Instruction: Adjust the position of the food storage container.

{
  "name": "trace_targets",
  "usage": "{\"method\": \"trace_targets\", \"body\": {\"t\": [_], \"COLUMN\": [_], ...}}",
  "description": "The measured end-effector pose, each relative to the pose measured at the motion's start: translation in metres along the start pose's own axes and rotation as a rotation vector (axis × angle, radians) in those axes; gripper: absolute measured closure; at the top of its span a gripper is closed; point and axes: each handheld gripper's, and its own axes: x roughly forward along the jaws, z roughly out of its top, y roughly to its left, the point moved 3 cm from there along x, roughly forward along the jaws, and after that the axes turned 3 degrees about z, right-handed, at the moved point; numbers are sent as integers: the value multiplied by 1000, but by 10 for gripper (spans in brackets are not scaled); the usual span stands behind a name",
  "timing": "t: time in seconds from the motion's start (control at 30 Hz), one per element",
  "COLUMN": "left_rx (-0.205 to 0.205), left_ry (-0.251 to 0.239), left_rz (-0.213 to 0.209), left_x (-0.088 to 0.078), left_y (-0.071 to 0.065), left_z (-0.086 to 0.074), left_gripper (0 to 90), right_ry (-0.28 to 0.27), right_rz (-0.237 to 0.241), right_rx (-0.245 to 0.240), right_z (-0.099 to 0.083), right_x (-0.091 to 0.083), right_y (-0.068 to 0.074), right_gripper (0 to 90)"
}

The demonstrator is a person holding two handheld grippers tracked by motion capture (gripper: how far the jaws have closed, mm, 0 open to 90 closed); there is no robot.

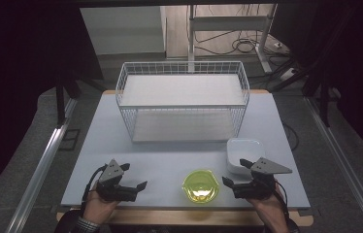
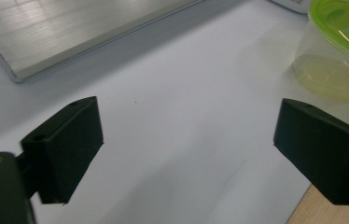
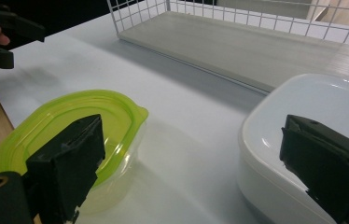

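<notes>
Fingers (image 2: 65, 149) of the left gripper (image 1: 130, 176) are standing spread wide with nothing between them, hovering over the bare white counter (image 1: 160, 160) near its front edge. To its right, a clear tub (image 1: 200, 186) with a green rim is sitting at the front middle. Beyond it, the right gripper (image 1: 235, 174) is likewise gaping and holding nothing, just beside a white dish (image 1: 244, 151). A wire basket (image 1: 183, 101) is standing behind, well apart from both.
</notes>
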Motion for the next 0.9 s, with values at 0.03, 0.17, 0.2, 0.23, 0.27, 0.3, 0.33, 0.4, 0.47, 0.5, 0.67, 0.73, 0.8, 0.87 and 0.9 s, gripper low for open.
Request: {"method": "trace_targets", "body": {"t": [0.03,0.17,0.2,0.23,0.27,0.3,0.33,0.4,0.47,0.5,0.67,0.73,0.8,0.87,0.9], "left_rx": [-6,-16,-20,-20,-22,-18,-15,-10,-14,-18,-20,-15,-13,-11,-9], "left_ry": [-6,4,7,7,6,7,8,10,16,18,24,31,40,46,49], "left_rz": [-8,-1,1,1,0,-1,-1,1,-1,-1,4,11,16,19,21], "left_x": [1,0,0,0,-2,-2,-2,-2,-2,-2,-1,-1,0,1,1], "left_y": [2,6,6,6,5,4,3,2,2,2,2,2,3,3,3], "left_z": [0,-3,-3,-3,-2,-1,-1,-1,-1,-1,-1,-2,-2,-3,-3], "left_gripper": [100,103,103,102,101,99,94,91,86,82,76,74,74,74,74], "right_ry": [-3,-19,-19,-19,-13,-9,-7,-4,2,5,12,19,20,26,31], "right_rz": [0,-6,-5,-5,-3,-2,0,-1,-4,-5,-17,-24,-24,-23,-17], "right_rx": [1,11,13,13,16,20,23,23,22,25,21,16,23,17,16], "right_z": [0,1,1,1,1,1,0,1,0,0,1,1,2,3,4], "right_x": [0,-3,-3,-3,-2,-1,-1,0,0,0,1,1,1,0,-1], "right_y": [-1,-2,-1,-1,-1,0,0,0,1,1,3,3,4,6,7], "right_gripper": [71,75,76,76,82,85,88,91,98,102,133,152,185,238,267]}}
